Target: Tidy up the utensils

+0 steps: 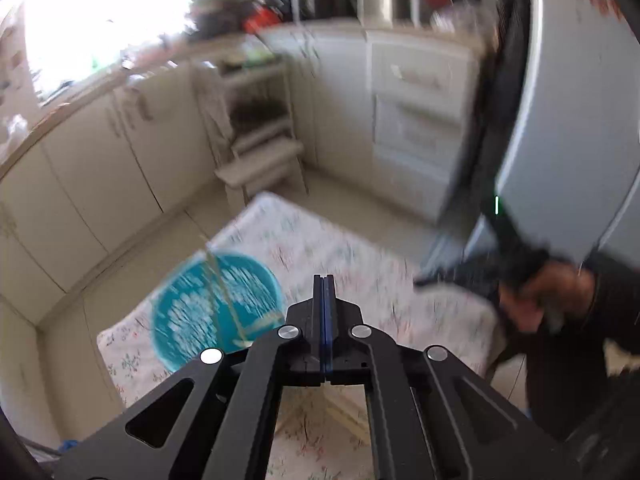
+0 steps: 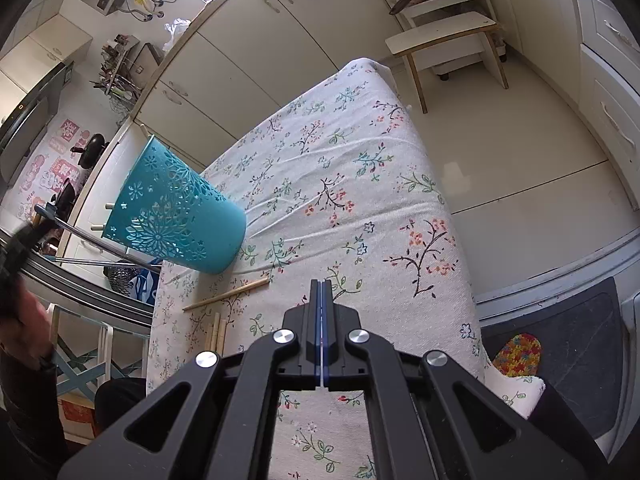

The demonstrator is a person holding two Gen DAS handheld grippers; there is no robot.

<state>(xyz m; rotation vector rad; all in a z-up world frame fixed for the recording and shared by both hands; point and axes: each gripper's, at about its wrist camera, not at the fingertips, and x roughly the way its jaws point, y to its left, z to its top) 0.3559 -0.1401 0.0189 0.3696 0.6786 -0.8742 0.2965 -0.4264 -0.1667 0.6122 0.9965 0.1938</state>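
Both the left gripper (image 1: 324, 280) and right gripper (image 2: 321, 284) had jaws clenched on nothing, while chopsticks (image 2: 226, 295) lay near the bench's (image 2: 360, 152) left edge beside the teal holder (image 2: 176, 212).

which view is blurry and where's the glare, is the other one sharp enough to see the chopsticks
Left wrist view: smeared by motion blur, teal holder and floral cloth streaked, window top left blown out white. Right wrist view: sharp, evenly lit, with fisheye bending at the edges; chopsticks lie crisp on the cloth beside the holder.
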